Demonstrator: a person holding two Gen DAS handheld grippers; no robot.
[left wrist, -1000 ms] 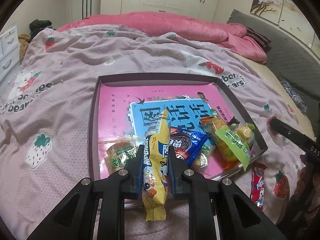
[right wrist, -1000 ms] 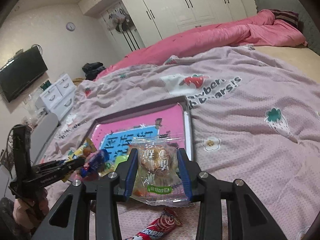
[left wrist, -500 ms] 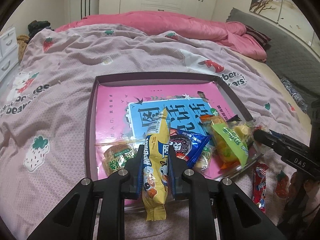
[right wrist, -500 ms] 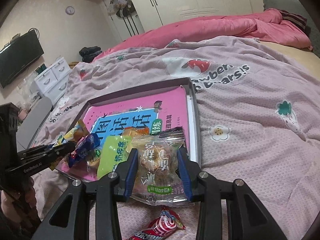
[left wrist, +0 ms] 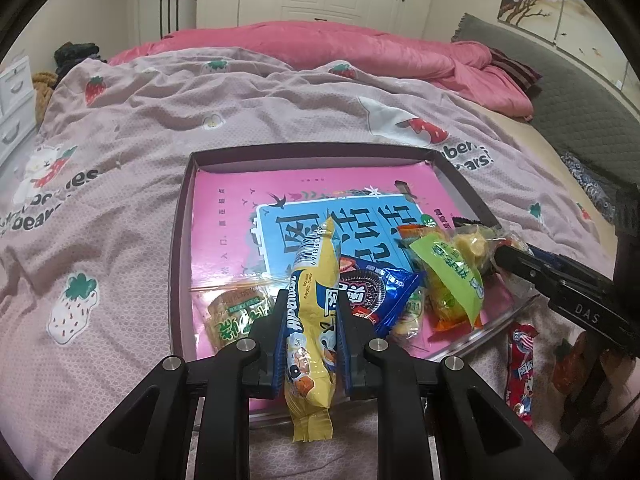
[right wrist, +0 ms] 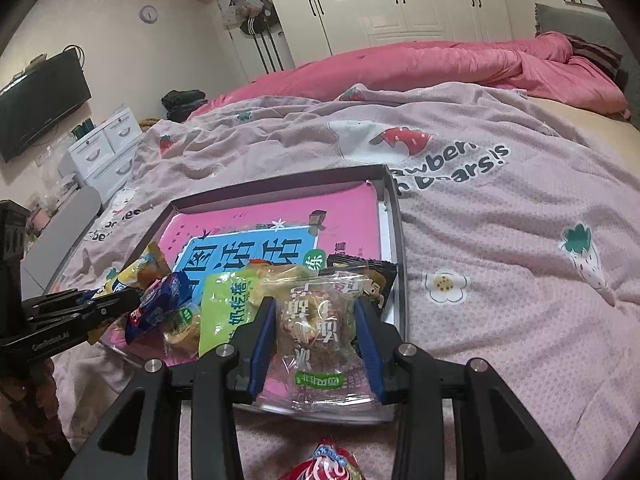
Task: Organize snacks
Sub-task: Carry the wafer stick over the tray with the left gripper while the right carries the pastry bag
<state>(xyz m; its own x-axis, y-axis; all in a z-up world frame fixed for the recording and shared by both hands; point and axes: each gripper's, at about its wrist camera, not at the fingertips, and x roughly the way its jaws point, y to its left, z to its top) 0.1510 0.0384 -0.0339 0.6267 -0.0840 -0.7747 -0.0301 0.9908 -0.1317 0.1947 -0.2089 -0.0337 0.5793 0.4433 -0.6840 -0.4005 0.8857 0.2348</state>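
Crinkly yellow plastic, a long lollipop packet [left wrist: 312, 320], sits clamped in the left gripper [left wrist: 311, 316] over the near edge of the shallow dark-rimmed tray [left wrist: 182, 216], while the right gripper [right wrist: 316, 320] pinches a clear pastry bag [right wrist: 314, 332] above the tray's near right corner. Ahead, wrappers crowd together, so either slick packet, if dropped, may slide off the pile onto the pink strawberry bedspread [left wrist: 120, 120].

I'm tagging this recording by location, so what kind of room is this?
Almost certainly a home bedroom: a bed covered by a strawberry-print mauve blanket, a rumpled pink duvet, and tall white wardrobe doors behind.
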